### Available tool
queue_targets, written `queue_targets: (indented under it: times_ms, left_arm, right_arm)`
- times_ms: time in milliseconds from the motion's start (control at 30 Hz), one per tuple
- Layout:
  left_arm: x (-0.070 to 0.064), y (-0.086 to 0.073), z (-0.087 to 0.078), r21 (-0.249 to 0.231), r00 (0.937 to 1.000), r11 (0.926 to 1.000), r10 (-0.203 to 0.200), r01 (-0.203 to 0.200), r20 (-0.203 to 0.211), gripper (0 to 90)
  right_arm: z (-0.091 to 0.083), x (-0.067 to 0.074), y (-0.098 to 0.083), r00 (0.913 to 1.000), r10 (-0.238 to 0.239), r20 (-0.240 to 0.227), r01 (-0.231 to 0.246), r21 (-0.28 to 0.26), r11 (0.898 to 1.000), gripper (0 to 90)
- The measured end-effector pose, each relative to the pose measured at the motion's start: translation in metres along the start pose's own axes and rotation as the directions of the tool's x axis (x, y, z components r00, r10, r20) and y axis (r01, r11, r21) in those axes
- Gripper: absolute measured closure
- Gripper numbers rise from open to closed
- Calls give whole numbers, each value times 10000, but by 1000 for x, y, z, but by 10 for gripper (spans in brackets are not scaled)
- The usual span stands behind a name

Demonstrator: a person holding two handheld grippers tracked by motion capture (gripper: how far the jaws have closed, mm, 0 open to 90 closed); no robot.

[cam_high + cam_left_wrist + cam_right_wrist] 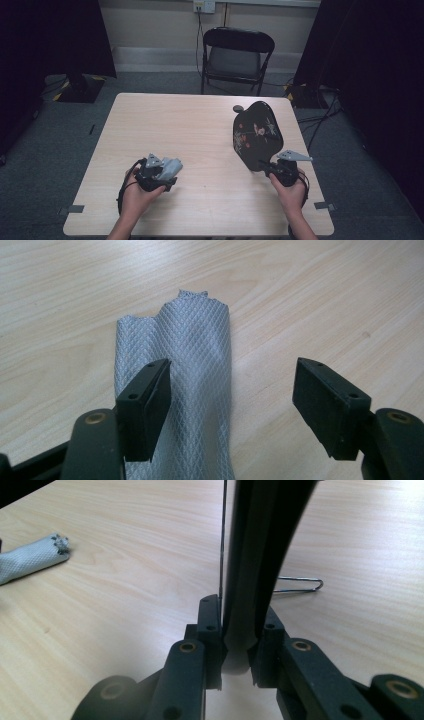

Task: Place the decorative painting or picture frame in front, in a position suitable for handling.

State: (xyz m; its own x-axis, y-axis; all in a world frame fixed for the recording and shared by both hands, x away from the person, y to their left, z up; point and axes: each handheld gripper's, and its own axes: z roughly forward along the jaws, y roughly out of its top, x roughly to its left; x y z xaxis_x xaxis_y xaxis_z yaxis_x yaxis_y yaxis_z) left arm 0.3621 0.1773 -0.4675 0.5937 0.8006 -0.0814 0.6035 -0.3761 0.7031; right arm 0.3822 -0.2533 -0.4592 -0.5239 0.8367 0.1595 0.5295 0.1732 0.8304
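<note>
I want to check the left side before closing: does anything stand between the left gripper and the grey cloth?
Nothing visible does. The grey cloth already lies on the table between the open jaws of the left gripper, beside one jaw.

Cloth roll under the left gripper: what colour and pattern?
Grey cloth roll with a fine diamond mesh weave, clearest in the left gripper view.
</note>
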Motion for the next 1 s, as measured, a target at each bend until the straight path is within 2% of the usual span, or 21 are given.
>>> queue_targets:
  times_ms: [100, 167, 200, 333, 433, 533, 633, 667, 733, 800, 967, 1000]
  left_arm:
    - [0, 0, 0, -24, 10000, 10000, -58, 58, -34, 320]
    - [3, 0, -1, 102, 9998, 9998, 171, -171, -56, 334]
    - [3, -1, -1, 79, 9999, 9999, 120, -119, -116, 336]
    - [3, -2, -2, 55, 9998, 9999, -123, 124, -133, 328]
    - [4, -2, -4, 40, 9998, 10000, -65, 65, -166, 334]
    - [8, -4, -6, 7, 9993, 9997, -228, 229, -307, 340]
    - [10, -6, -6, 11, 9987, 9996, -298, 298, -404, 365]
    - [12, -7, -7, 114, 9989, 9995, -275, 280, -372, 398]
    - [14, -6, -8, 2, 9986, 9998, -198, 199, -489, 417]
    - [16, -7, -8, -54, 9987, 9996, -270, 268, -424, 460]
    - [19, -9, -8, 6, 9984, 9995, -308, 309, -478, 479]
    - [21, -10, -8, 65, 9987, 9994, -345, 347, -383, 484]
  right_arm:
    - [-2, 4, -2, 10000, 13, -26, -13, -15, 10000, 783]
    - [-5, 9, -5, 9999, 1, -113, -2, -28, 10000, 783]
    - [-7, 13, -9, 9997, 15, -262, -16, -41, 10000, 783]
    - [-11, 22, -14, 9994, -96, -343, 94, -47, 9999, 783]
    - [-12, 27, -16, 9991, -131, -404, 131, -7, 9999, 783]
    - [-13, 36, -18, 9980, -317, -555, 320, 46, 9995, 783]
    - [-12, 39, -18, 9969, -275, -739, 283, 89, 9996, 784]
    - [-11, 42, -17, 9962, -296, -822, 307, 120, 9995, 783]
    - [-11, 44, -17, 9962, -336, -803, 348, 136, 9993, 783]
    - [-11, 45, -17, 9962, -289, -817, 300, 122, 9995, 782]
    - [-11, 44, -16, 9963, -219, -834, 223, 38, 9997, 773]
    - [-12, 44, -15, 9972, -315, -683, 314, -23, 9995, 737]
